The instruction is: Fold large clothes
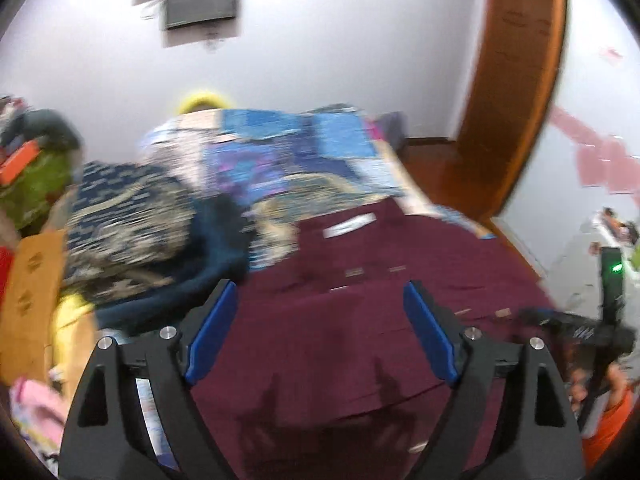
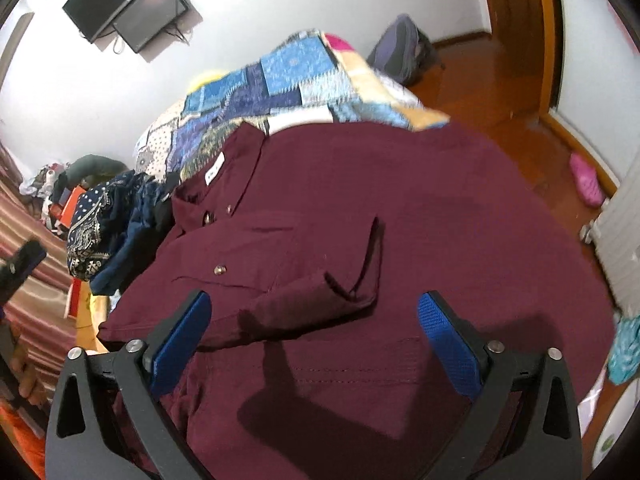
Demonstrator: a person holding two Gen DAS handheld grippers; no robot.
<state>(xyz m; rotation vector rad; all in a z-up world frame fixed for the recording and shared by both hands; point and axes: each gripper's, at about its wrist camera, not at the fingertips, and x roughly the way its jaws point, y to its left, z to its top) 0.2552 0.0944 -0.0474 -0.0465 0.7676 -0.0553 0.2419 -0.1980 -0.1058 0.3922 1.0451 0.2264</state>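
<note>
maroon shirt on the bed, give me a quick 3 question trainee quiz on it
1. True or false: the left gripper is shut on the maroon shirt.
2. What lies folded across the shirt's front in the right wrist view? A) a sleeve B) a towel C) a belt
3. Fill in: under the shirt, the bed carries a blue ____ quilt.

Key: 1 false, both the left and right gripper have jaws wide open, holding nothing. 2 A, the sleeve. 3 patchwork.

Both views close above shirt [image 1: 360, 320]
</note>
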